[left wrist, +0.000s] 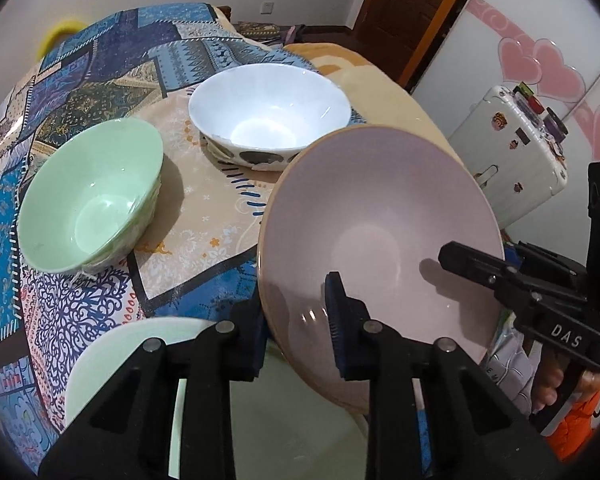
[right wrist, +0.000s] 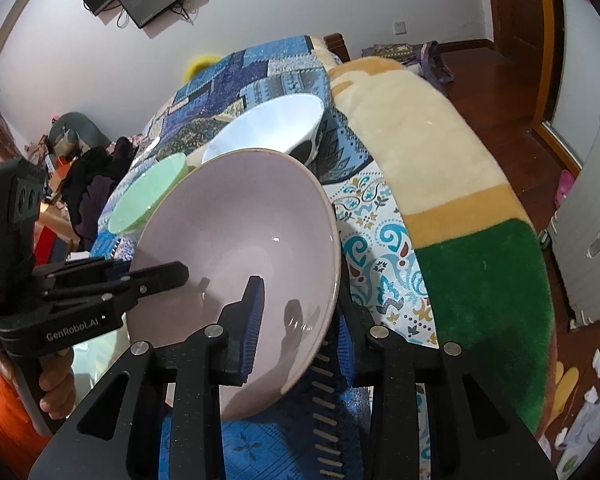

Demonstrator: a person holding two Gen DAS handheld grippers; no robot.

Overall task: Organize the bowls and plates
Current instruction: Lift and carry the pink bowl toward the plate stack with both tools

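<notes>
A pink bowl [left wrist: 380,224] hangs tilted above the bed, held by both grippers. My left gripper [left wrist: 296,332] is shut on its near left rim, one finger inside, one outside. My right gripper [right wrist: 296,332] is shut on the bowl's [right wrist: 236,232] right rim; it also shows in the left wrist view [left wrist: 500,276]. A green bowl [left wrist: 92,196] and a white bowl [left wrist: 268,112] with a dark pattern sit on the patterned cloth [left wrist: 204,208] beyond. A pale green plate [left wrist: 112,356] lies under my left gripper.
The bed carries a blue patchwork cloth [right wrist: 236,88] and a cream, orange and green blanket [right wrist: 440,176]. A white case [left wrist: 516,148] with stickers stands right of the bed. Wooden floor [right wrist: 520,128] and a door lie to the right.
</notes>
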